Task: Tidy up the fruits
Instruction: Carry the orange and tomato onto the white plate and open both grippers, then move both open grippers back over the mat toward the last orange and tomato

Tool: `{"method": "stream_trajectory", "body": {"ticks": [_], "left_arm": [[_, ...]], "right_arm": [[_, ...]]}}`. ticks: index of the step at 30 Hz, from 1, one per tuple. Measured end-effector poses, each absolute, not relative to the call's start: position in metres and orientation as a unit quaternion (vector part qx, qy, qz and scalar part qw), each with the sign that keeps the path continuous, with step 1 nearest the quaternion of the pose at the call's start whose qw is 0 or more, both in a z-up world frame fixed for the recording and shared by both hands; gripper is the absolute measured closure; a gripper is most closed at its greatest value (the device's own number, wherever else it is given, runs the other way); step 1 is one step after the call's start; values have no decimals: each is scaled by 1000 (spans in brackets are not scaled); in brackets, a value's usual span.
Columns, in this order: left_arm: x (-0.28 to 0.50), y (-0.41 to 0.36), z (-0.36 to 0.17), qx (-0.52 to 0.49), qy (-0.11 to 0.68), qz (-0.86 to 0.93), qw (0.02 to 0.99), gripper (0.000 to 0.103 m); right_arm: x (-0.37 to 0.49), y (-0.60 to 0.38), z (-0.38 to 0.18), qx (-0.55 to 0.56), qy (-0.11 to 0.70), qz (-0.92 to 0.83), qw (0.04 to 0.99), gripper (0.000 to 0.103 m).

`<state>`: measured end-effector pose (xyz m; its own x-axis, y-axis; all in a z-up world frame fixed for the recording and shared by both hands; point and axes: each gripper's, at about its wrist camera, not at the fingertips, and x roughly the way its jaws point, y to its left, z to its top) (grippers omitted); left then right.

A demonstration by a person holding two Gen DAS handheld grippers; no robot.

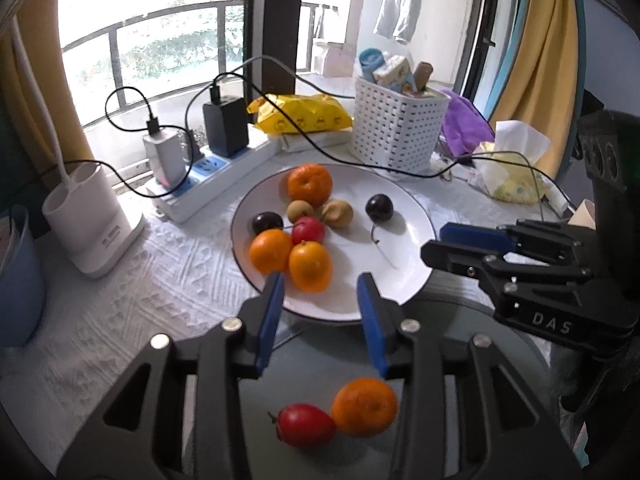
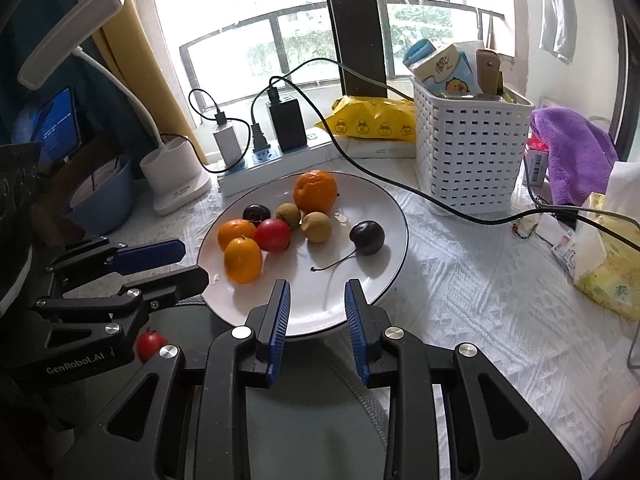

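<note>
A white plate (image 1: 400, 272) (image 2: 360, 280) holds three oranges, a red fruit (image 1: 307, 230) (image 2: 273, 234), two brown fruits and two dark cherries (image 1: 379, 207) (image 2: 367, 237). A grey-green plate (image 1: 440, 360) lies nearer, with an orange (image 1: 364, 406) and a red fruit (image 1: 306, 424) on it. My left gripper (image 1: 320, 286) is open and empty above the white plate's near rim. My right gripper (image 2: 316, 292) is open and empty at the same rim; it also shows in the left wrist view (image 1: 436, 242).
A white basket (image 1: 398, 128) (image 2: 470, 152), yellow packet (image 1: 304, 114), power strip with chargers (image 1: 208, 172) and cables stand behind the plate. A white lamp base (image 1: 92, 224) and blue bowl (image 2: 100, 196) are left; a tissue pack (image 2: 608, 256) and purple cloth (image 2: 576, 152) are right.
</note>
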<state>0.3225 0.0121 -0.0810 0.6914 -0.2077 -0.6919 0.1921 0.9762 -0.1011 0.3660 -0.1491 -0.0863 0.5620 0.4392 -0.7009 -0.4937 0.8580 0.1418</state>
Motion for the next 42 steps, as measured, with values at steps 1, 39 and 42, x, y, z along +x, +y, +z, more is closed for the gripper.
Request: {"method": "stream_trajectory", "body": {"ticks": [1, 39, 42], "left_arm": [[320, 13, -80, -12, 376, -109, 920, 59], [238, 63, -88, -46, 369, -72, 926, 57], [234, 66, -92, -49, 371, -69, 925, 57]], "right_arm": [[364, -149, -85, -36, 386, 264, 883, 73], [296, -101, -90, -70, 398, 296, 865, 70], [292, -97, -94, -72, 404, 299, 862, 64]]}}
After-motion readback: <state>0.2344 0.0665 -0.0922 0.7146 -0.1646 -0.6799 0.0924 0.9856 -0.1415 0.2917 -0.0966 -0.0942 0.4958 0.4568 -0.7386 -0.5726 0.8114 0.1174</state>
